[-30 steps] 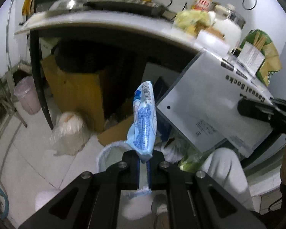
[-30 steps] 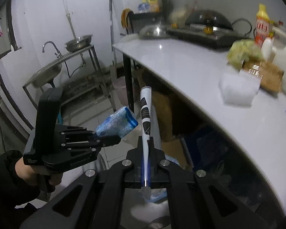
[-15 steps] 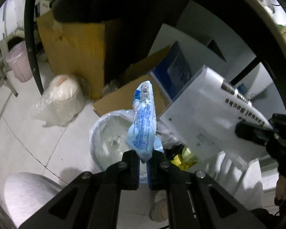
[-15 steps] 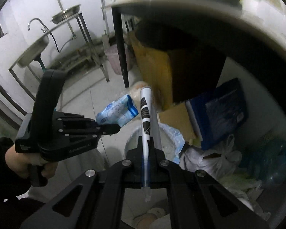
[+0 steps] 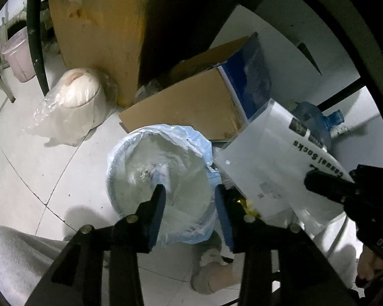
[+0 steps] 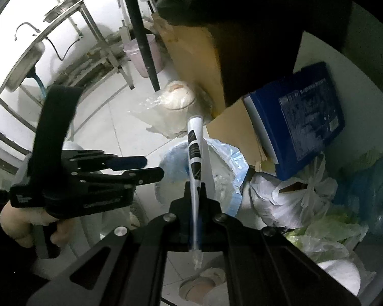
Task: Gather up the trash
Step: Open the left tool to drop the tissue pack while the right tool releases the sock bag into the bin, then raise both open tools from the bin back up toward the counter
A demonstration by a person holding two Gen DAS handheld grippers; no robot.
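Left hand-held gripper [image 5: 189,191] just opened, empty, above the crinkly-lined bin [image 5: 120,153]; right hand-held gripper [image 6: 196,191] pinches a flat glossy packet [image 5: 275,158].

The flat white plastic packet [image 5: 273,158] has black words on it that say "Casual Socks". The black gripper handle [image 5: 381,242] near the right edge has the letters "DAS". The blue box [image 6: 306,117] has print too small to read.

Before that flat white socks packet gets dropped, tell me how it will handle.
The socks packet is probably light and fairly stiff: held by one edge in the right gripper, it stays flat. It may catch the bin rim, looking about as wide as the opening.
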